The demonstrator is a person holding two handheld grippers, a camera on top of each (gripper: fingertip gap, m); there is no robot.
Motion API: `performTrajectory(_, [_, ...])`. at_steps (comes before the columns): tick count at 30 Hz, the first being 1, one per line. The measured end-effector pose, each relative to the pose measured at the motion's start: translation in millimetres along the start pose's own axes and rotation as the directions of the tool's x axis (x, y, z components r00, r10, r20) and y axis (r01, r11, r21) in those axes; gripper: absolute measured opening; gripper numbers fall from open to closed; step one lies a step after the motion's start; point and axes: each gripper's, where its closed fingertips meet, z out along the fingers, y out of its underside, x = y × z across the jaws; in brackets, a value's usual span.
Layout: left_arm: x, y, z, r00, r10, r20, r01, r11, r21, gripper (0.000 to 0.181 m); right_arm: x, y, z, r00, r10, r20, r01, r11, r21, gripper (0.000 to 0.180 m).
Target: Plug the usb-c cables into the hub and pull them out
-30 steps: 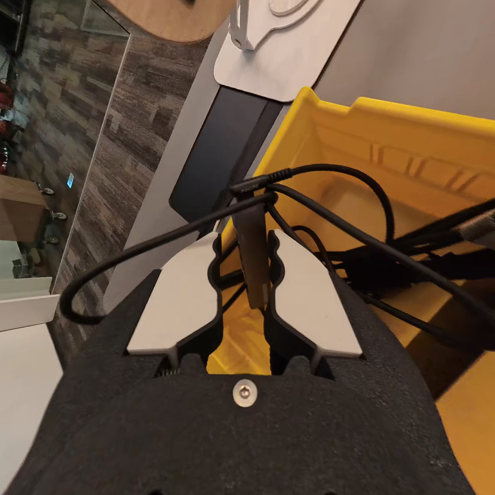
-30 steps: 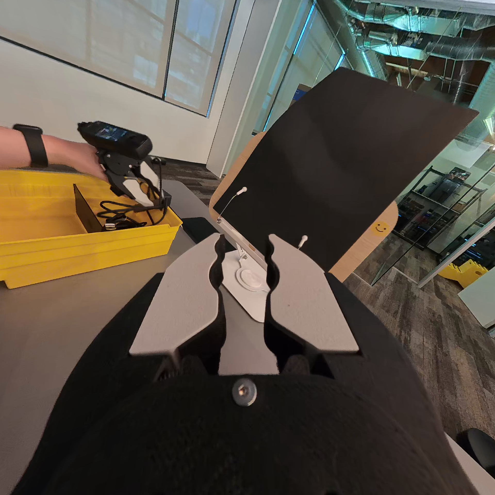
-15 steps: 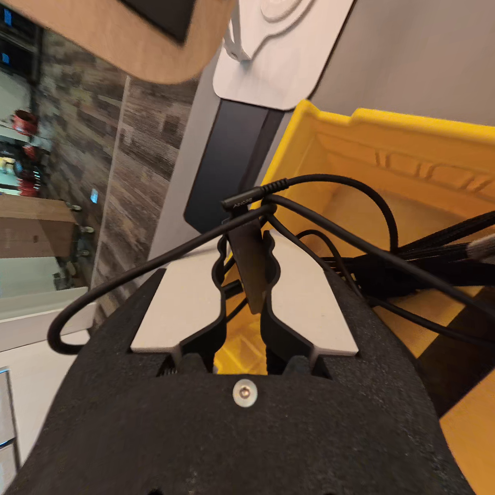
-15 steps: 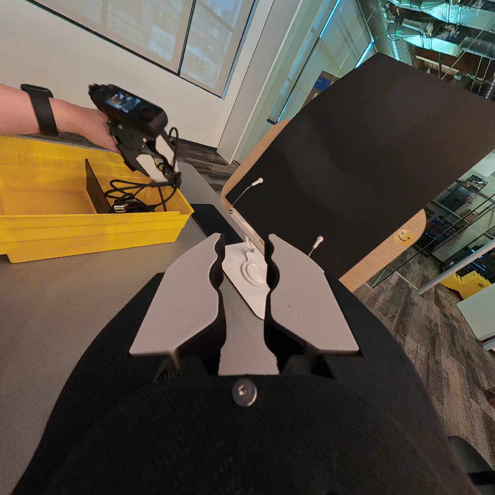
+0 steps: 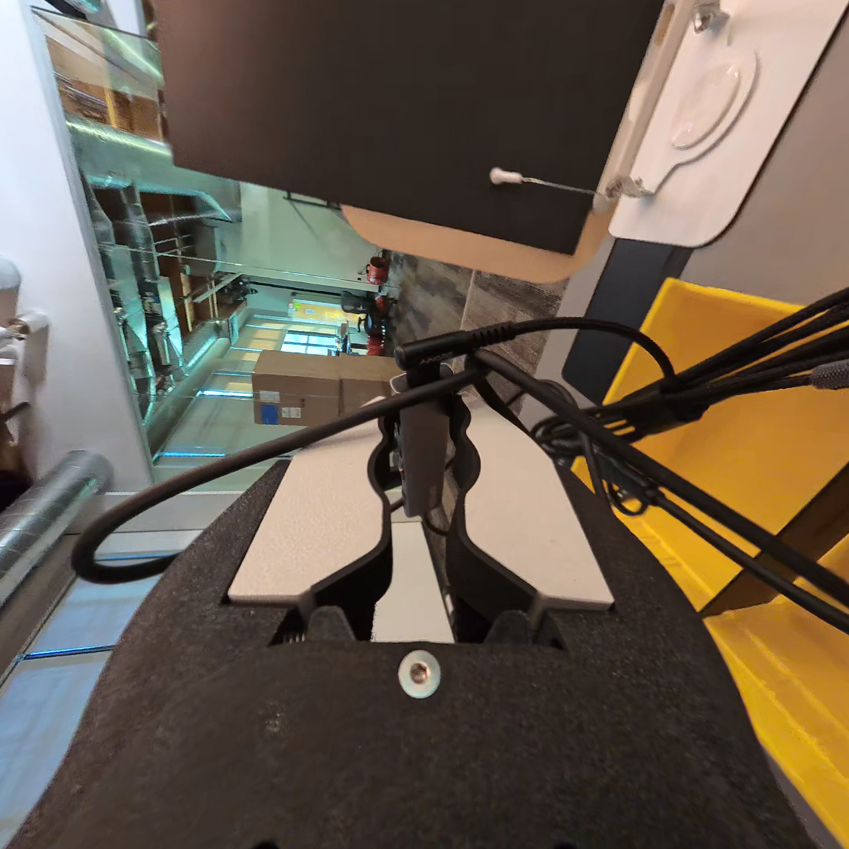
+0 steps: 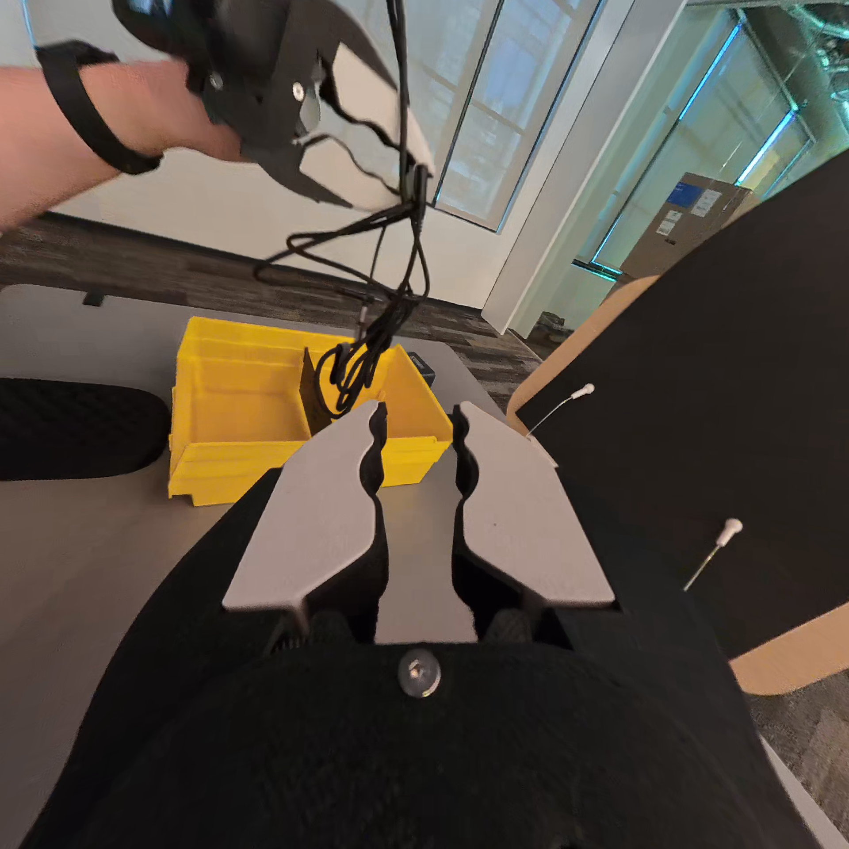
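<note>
Left gripper (image 5: 421, 441) is clamped on the hub (image 5: 422, 452), held high over the yellow bin (image 6: 229, 441) w/ cables (image 6: 367, 363) dangling, right gripper (image 6: 417, 434) empty & part-open, so fetching step; next needs a free usb-c plug picked

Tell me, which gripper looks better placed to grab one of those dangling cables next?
Probably the right gripper: its jaws are open and empty, facing the cables. The left gripper is busy clamping the hub.
</note>
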Motion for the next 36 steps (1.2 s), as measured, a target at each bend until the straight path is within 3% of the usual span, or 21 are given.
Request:
performTrajectory(5, [-18,-58,-33,0.998,0.06,0.021,-0.06,0.998,0.025,0.022,-9,-39,-6,0.998,0.066,-0.016,-0.062,0.983,0.173,0.03])
performTrajectory(10, [25,-118,-42,0.989,0.149,-0.001,-0.148,0.984,0.1,0.022,9,-51,-22,0.973,0.224,-0.049,-0.202,0.941,0.272,0.044])
performTrajectory(13, [54,-145,-42,0.986,0.166,-0.026,-0.161,0.978,0.134,0.022,8,-46,-22,0.962,0.272,0.008,-0.265,0.93,0.254,0.05])
performTrajectory(17, [82,-173,-38,0.973,0.228,-0.029,-0.221,0.962,0.161,0.022,14,-22,-15,0.977,0.206,-0.05,-0.198,0.97,0.14,0.053])
performTrajectory(21, [93,-194,-35,0.967,0.25,-0.04,-0.238,0.953,0.188,0.022,15,-5,-12,0.982,0.187,-0.028,-0.185,0.981,0.059,0.041])
performTrajectory(23, [94,-204,-38,0.967,0.252,-0.045,-0.237,0.947,0.218,0.022,11,-5,-14,0.983,0.184,0.02,-0.184,0.981,0.062,0.024])
performTrajectory(25, [95,-210,-41,0.965,0.253,-0.069,-0.231,0.944,0.237,0.022,14,-5,-19,0.982,0.187,0.032,-0.188,0.98,0.065,0.014])
performTrajectory(31, [95,-204,-53,0.966,0.231,-0.117,-0.196,0.949,0.248,0.024,12,0,-21,0.981,0.178,0.078,-0.181,0.983,0.039,0.011])
performTrajectory(36, [70,-167,-85,0.993,0.026,-0.114,0.005,0.964,0.265,0.025,18,12,-21,0.972,0.213,0.099,-0.216,0.976,0.022,0.01])
